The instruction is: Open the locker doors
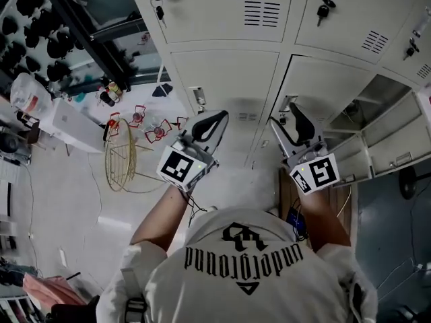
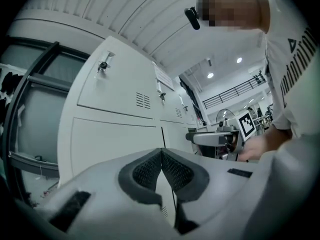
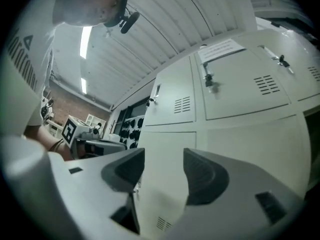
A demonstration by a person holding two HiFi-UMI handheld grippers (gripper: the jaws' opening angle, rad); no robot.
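Pale floor [image 1: 74,194] with a gold wire basket [image 1: 123,155] beside the lockers [image 1: 229,79]

The locker doors [image 1: 225,79] are finished in pale grey-white, with dark slotted vents. The left gripper [image 1: 219,118] and right gripper [image 1: 293,112] are moulded in light grey, with black meshed pads [image 2: 145,173]. Black-and-white squares are carried on each marker cube [image 1: 180,167]. The shirt [image 1: 249,274] is white, lettered in black. The wire basket [image 1: 121,155] is yellow.
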